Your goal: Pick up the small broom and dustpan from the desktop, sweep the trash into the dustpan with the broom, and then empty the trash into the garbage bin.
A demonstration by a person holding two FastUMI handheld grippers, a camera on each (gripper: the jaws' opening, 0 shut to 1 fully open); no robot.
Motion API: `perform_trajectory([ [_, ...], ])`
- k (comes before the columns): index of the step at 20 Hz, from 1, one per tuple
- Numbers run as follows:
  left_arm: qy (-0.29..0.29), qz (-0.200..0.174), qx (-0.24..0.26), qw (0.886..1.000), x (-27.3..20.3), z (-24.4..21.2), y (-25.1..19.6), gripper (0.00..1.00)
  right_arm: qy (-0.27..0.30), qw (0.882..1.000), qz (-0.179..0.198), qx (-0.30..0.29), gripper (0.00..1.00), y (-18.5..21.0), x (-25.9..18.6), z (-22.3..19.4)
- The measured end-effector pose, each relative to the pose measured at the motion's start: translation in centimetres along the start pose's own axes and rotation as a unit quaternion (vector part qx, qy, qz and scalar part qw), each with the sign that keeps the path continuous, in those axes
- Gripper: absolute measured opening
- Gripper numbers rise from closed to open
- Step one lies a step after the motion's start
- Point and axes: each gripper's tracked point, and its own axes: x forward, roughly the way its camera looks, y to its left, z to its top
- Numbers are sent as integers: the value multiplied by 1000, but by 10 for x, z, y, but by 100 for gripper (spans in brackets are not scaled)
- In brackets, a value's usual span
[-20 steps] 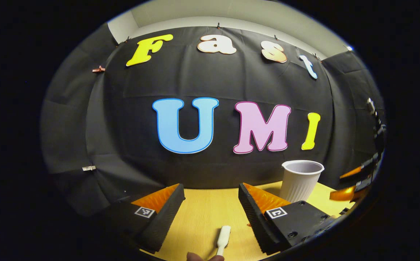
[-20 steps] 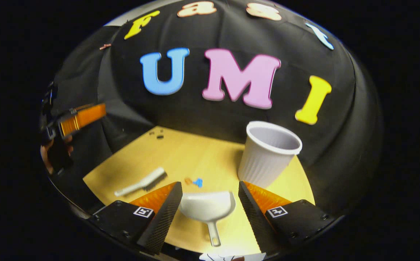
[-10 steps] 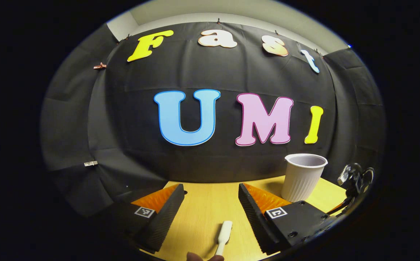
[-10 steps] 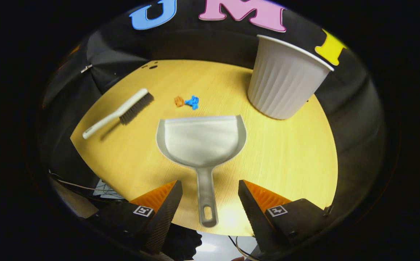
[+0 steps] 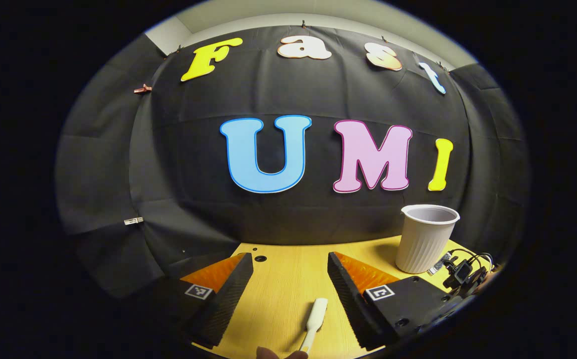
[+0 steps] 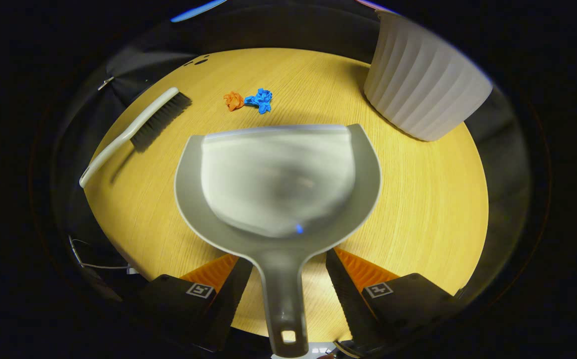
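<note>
Both fingers of the right gripper stand spread beside the dustpan handle; centre it, then pinch.

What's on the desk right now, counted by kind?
Broom: 1
Dustpan: 1
Bin, the white ribbed cup: 1
Trash scraps: 2, one orange, one blue
Total: 5
</note>
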Motion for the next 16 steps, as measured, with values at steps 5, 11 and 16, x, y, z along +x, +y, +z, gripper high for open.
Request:
perform_trajectory([
  [5, 16, 11, -8, 1000, 10, -12, -2, 96, -10, 1000, 8, -3, 84, 5, 4, 13],
  [11, 48, 11, -4, 999, 27, -38, -15, 96, -16, 999, 27, -23, 41, 4, 6, 17],
  [16, 125, -34, -1, 992, 46, -84, -29, 96, -18, 998, 39, -42, 36, -4, -9, 17],
])
